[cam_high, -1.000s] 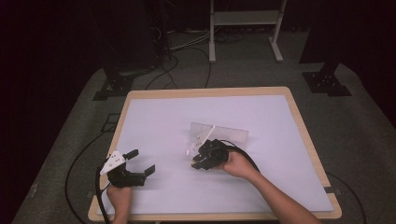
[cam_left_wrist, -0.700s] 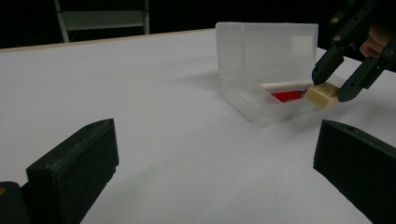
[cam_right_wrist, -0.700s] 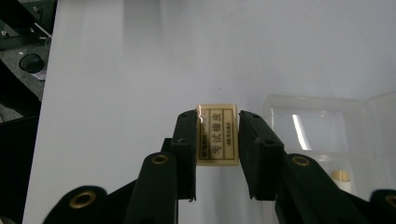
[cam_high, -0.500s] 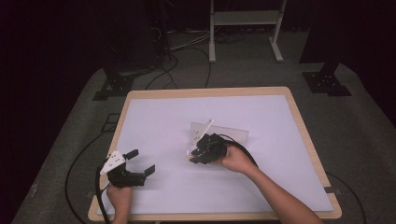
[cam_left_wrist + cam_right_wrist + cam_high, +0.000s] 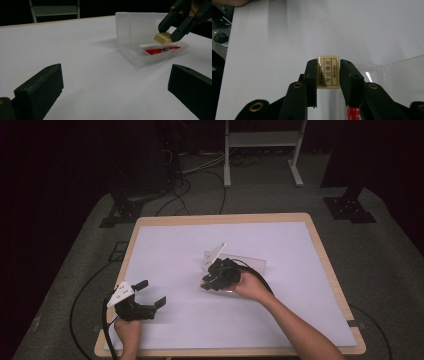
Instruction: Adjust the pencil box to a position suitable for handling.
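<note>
- Black jaws of the left hand-held gripper stand wide apart with nothing between them, at about 7 o'clock on the counter, close to the near edge.
- The person's left hand grips its body from below; a cable trails off the near-left corner.
- White covering runs bare between the left hand-held gripper and the middle of the counter, ringed by a pale wooden rim.
- Just past the centre, toward 1 o'clock from the left one, the right hand-held gripper points down and is clamped on a cream eraser; in the right gripper view both pads press its two long sides, and the printed label faces the camera.
- In the left gripper view the eraser hangs just above the far end of a clear plastic case, not touching it.
- Inside the case tray lie a red pen and, just behind it, a white stick-shaped item, both lengthwise.
- The case's lid stands upright at the far side of the tray.
- The right hand and forearm reach in from 5 o'clock.
- Beyond the counter, at 12 o'clock, a pale metal stand and loose floor cables sit on grey carpet.
</note>
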`<action>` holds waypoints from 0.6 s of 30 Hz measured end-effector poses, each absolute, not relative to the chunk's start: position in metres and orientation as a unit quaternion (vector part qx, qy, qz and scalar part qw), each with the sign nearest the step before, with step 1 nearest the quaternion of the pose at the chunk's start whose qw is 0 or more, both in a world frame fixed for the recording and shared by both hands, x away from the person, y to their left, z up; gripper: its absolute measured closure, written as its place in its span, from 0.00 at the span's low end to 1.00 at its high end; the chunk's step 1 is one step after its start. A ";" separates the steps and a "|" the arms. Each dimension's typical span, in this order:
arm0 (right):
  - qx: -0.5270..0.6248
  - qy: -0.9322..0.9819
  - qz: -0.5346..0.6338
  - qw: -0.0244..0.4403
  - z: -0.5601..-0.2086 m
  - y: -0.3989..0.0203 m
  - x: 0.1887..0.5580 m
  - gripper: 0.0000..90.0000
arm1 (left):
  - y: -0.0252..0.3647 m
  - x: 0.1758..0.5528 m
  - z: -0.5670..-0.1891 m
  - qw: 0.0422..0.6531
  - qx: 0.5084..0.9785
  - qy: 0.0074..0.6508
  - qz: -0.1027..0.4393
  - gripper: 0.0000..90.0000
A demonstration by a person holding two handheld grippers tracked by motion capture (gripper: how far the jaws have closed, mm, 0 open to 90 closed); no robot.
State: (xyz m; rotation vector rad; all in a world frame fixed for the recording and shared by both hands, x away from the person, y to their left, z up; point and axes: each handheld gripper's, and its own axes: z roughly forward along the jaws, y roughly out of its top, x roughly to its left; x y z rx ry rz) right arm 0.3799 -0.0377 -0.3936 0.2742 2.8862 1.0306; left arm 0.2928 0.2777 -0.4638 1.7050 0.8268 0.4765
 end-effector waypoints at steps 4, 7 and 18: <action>0.091 0.938 0.333 0.033 -0.394 -0.037 0.383 0.76 | 0.278 0.293 -0.464 0.560 0.723 0.350 0.202 0.00; 0.094 0.937 0.334 0.034 -0.394 -0.037 0.385 0.76 | 0.278 0.293 -0.464 0.560 0.723 0.350 0.202 0.00; 0.102 0.937 0.332 0.037 -0.399 -0.037 0.394 0.75 | 0.278 0.293 -0.464 0.560 0.723 0.351 0.201 0.00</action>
